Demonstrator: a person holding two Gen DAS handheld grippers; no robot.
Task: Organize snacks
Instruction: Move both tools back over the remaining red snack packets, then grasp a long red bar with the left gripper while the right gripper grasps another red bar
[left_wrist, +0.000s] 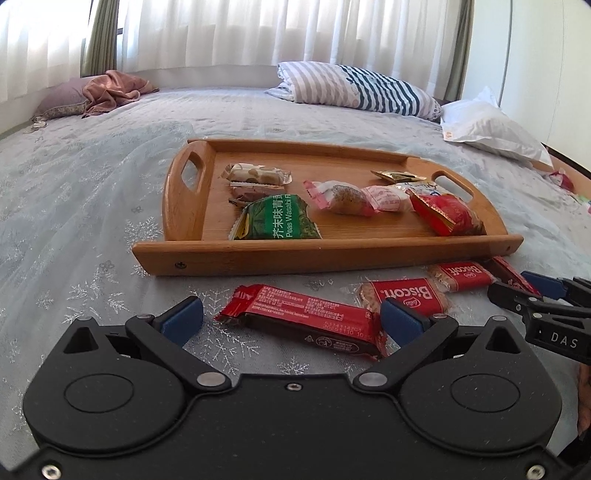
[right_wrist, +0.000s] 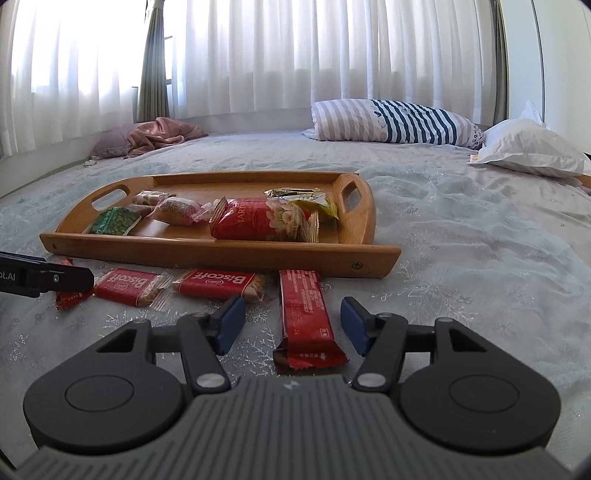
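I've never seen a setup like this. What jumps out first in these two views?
A wooden tray sits mid-bed, scattered with wrapped snacks, a green wasabi peas packet near its front edge. On the bedspread before it lie red packets: two Biscoff biscuits and a long red bar lying between the open blue fingers of the right hand-held gripper.

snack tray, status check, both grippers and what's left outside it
Left gripper and right gripper open. Four red snack packs on bed outside wooden tray. Path clear.

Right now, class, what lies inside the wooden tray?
The wooden tray holds a green wasabi peas packet, a red packet, a yellow packet and several small wrapped sweets. Anything beneath those packets is covered.
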